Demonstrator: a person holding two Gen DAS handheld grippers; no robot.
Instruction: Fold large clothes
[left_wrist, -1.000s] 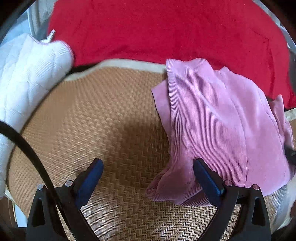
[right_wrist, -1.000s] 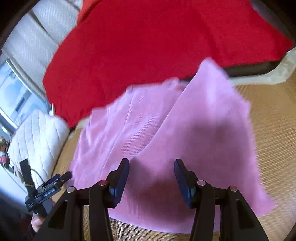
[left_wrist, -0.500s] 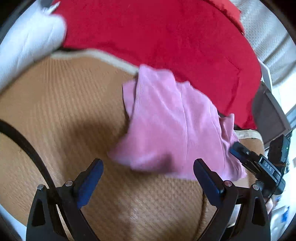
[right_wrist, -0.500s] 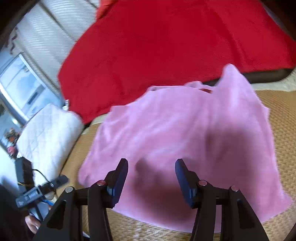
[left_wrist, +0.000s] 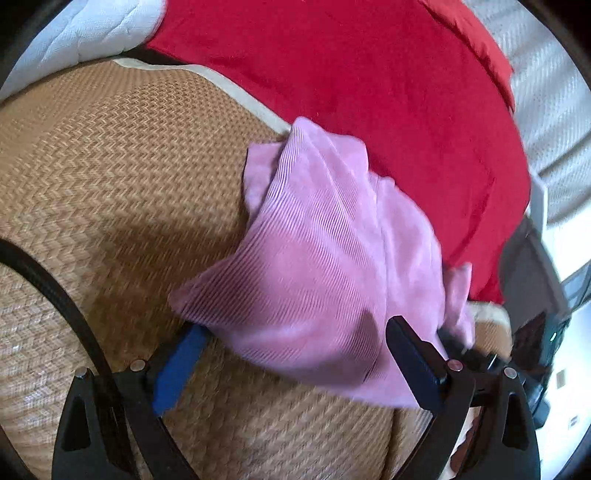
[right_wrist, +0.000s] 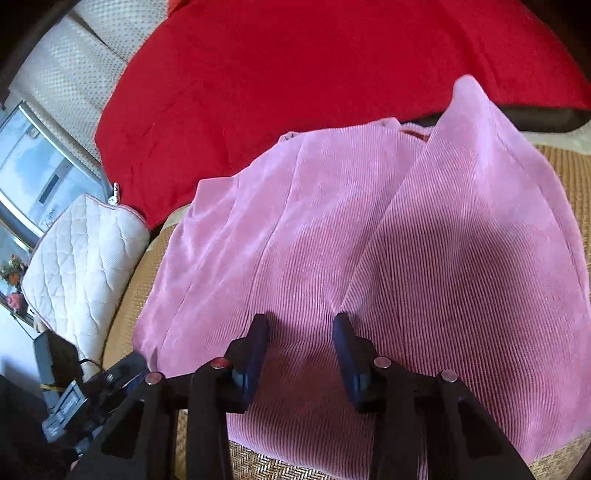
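Woven mat (left_wrist: 110, 155) fills the left and lower frame, red cloth (left_wrist: 369, 81) across the top, white quilted pillow (right_wrist: 85, 258) at left of the right wrist view. Pink garment (left_wrist: 332, 258) lies bunched at centre-right of the left wrist view, ribbed, partly folded over itself, its far edge touching the red cloth. Left tool (left_wrist: 295, 363) spread wide; against a second ago, now closer in, near pink corner hanging over the blue left pad. No grip there yet, as far as can be told. Right tool (right_wrist: 301, 347) part open, tips pressed into or just above the pink garment (right_wrist: 406, 240); cannot tell whether any fabric is pinched. Since a second ago, garment settled flatter with a crease running up from between the right fingers. Probably between folds: next edge to be taken and carried over.
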